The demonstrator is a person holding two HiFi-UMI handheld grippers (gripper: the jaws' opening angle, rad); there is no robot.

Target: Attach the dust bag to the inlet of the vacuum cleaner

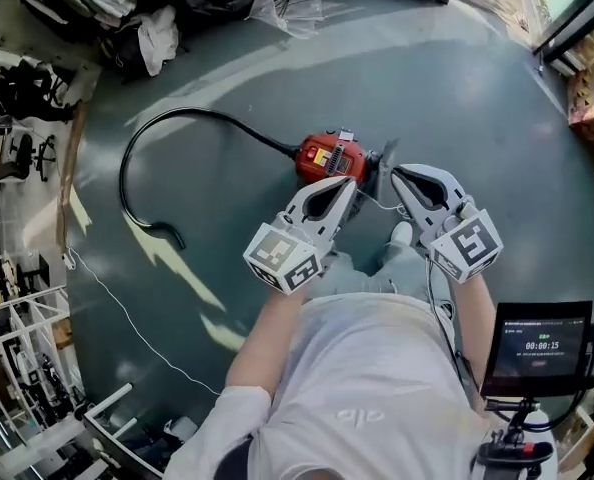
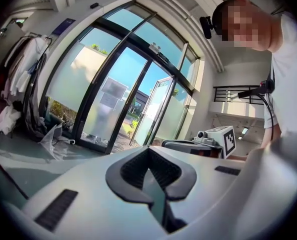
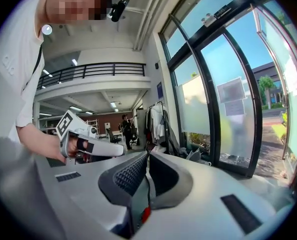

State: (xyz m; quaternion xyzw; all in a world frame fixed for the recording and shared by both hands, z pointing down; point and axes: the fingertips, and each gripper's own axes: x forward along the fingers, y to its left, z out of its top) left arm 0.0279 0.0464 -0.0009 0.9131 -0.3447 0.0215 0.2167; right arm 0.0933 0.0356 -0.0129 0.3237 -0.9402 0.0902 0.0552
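Observation:
The red vacuum cleaner [image 1: 327, 156] lies on the grey-green floor, and its black hose [image 1: 142, 163] curves away to the left. A small grey piece [image 1: 385, 158] shows at its right end; I cannot tell whether it is the dust bag. Both grippers are held high over the vacuum, side by side and pointing away from me. My left gripper [image 1: 353, 182] [image 2: 149, 171] is shut, with nothing visible between its pads. My right gripper [image 1: 397, 173] [image 3: 146, 170] is shut too, with nothing seen held. Each gripper view shows the other gripper beside it.
Piles of clothes and bags [image 1: 127, 13] and a folded umbrella [image 1: 292, 3] lie at the far edge of the floor. A timer screen on a stand [image 1: 542, 348] is at my right. White racks [image 1: 17, 368] stand at the left. Tall glass doors [image 2: 113, 99] face the grippers.

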